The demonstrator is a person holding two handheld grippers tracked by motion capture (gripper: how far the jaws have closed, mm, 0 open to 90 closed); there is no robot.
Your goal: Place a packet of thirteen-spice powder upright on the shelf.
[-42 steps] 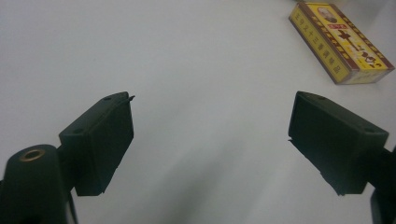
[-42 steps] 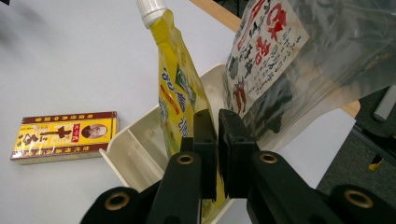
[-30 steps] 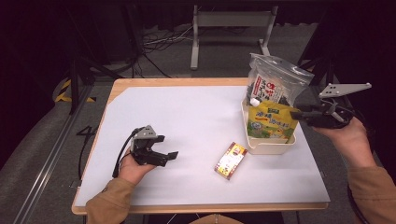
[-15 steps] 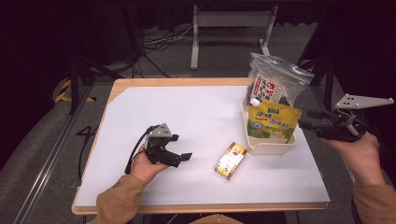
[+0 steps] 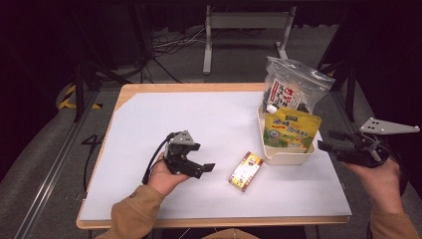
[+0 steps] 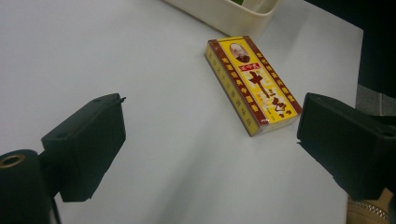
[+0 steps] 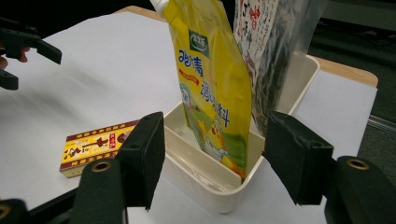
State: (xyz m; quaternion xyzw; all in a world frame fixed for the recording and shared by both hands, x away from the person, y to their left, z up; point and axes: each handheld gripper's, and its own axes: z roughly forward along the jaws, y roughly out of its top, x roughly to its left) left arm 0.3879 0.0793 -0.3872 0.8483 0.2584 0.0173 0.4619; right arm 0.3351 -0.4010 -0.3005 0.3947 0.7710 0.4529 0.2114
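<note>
Two pouches stood in the cream tub (image 5: 278, 157) right of centre in the high view: a yellow pouch (image 5: 290, 128) in front, a clear bag (image 5: 293, 89) behind, its lower part hidden. The small box (image 5: 245, 171) lay flat on the white surface (image 5: 209, 124) just left of the tub. The left gripper (image 5: 205, 168), jaws apart, sat near it; nothing lay between. The right gripper (image 5: 326, 140), also apart and empty, hung at the right edge.
</note>
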